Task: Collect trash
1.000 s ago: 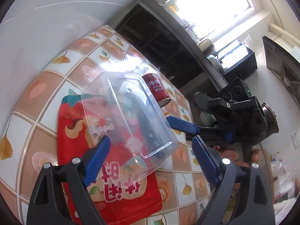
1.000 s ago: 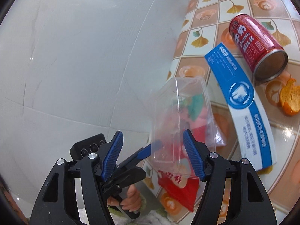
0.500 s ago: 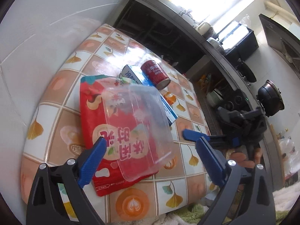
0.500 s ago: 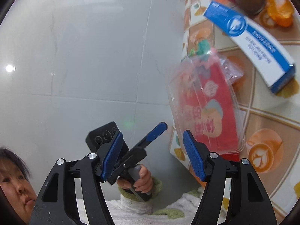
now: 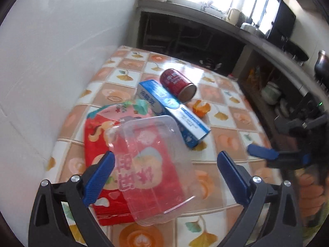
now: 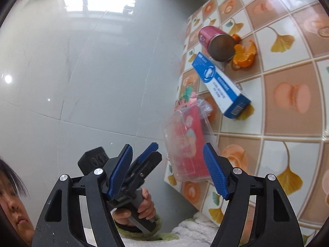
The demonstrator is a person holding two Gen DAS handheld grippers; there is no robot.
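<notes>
1. Left gripper (image 5: pixel 164 173): jaws spread wide, having just been opening; blue pads on either side of the clear plastic container (image 5: pixel 150 164), not pressing it.
2. Right gripper (image 6: pixel 167 173): jaws apart, just opened a little further, nothing pinched between them; seen from the left wrist at the table's right edge, held by a hand (image 5: pixel 310 191).
3. Clear plastic container: lying tilted on top of the red snack bag (image 5: pixel 98 135), near the table's front left corner, close to the wall edge.
4. Blue and white box (image 5: pixel 174 111): just beyond the bag, lying diagonally towards the middle of the tiled table (image 5: pixel 232 123).
5. Red drink can (image 5: pixel 177 83): on its side, touching the far end of the box.
6. Orange peel (image 5: pixel 201 108): right beside the can's open end and the box.
7. Left hand (image 6: pixel 141 207): wrapped around the left gripper's handle, below the table's front edge.
</notes>
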